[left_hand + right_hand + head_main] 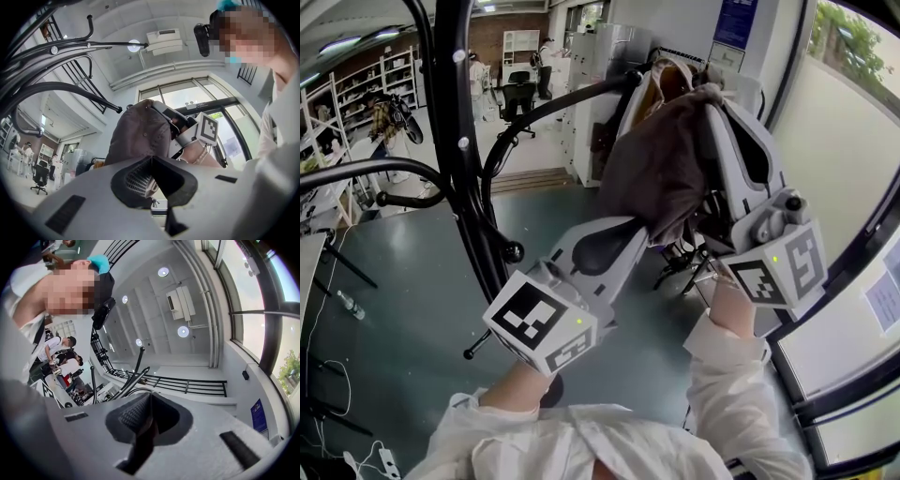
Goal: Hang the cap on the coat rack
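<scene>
In the head view the cap [661, 169] drapes over the jaw tips of the left gripper [643, 231] and right gripper [722, 108], hiding both. The coat rack [455, 141] is cut off at the upper edge, and its lower pole passes behind the left gripper. In the right gripper view only a dark strip of cap shows between the jaws. Whether the left jaws pinch cloth cannot be told.

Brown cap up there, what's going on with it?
A person holds a gripper in each hand. The right gripper is shut on the brown cap and holds it up by the end of one curved arm of the black coat rack. The left gripper sits just below the cap with its jaws together and nothing visible between them. Whether the cap is hooked on the arm yet can't be told.
</scene>
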A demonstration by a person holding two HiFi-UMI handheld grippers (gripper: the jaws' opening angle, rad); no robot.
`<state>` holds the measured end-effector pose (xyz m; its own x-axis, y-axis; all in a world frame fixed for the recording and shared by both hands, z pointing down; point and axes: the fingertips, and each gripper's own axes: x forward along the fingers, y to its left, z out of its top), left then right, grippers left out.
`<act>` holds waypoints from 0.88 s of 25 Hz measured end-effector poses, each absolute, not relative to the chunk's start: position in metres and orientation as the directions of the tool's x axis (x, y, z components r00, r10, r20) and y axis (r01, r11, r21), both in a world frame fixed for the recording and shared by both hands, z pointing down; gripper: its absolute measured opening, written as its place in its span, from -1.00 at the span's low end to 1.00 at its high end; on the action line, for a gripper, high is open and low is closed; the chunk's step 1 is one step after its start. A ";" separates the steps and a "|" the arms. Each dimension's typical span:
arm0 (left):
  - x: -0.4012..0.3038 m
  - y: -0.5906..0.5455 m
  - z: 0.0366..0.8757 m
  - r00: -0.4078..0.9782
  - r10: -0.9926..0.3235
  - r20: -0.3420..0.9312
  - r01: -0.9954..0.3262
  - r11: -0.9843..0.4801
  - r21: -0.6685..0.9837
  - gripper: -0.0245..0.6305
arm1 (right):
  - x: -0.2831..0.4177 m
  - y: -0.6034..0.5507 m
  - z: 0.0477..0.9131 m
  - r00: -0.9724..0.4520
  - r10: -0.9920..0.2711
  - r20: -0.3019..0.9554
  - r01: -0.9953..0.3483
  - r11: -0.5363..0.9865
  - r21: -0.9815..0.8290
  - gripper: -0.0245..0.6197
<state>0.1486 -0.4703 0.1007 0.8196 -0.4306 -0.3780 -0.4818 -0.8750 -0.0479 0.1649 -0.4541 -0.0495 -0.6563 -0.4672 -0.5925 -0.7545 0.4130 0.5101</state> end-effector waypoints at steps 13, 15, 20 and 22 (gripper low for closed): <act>0.142 -0.471 0.105 0.803 -0.452 -0.388 -0.500 -0.866 -0.026 -0.87 | 0.147 -0.454 -0.045 -0.709 -0.375 -0.598 -0.699 0.492 0.520 -0.88; 0.140 -0.472 0.104 0.801 -0.455 -0.389 -0.504 -0.863 -0.029 -0.87 | 0.144 -0.455 -0.047 -0.716 -0.351 -0.603 -0.686 0.513 0.516 -0.88; 0.141 -0.469 0.104 0.802 -0.458 -0.384 -0.507 -0.861 -0.030 -0.87 | 0.146 -0.461 -0.043 -0.718 -0.333 -0.611 -0.669 0.574 0.473 -0.88; 0.142 -0.469 0.104 0.802 -0.458 -0.382 -0.506 -0.862 -0.028 -0.87 | 0.149 -0.466 -0.042 -0.710 -0.348 -0.613 -0.677 0.578 0.456 -0.88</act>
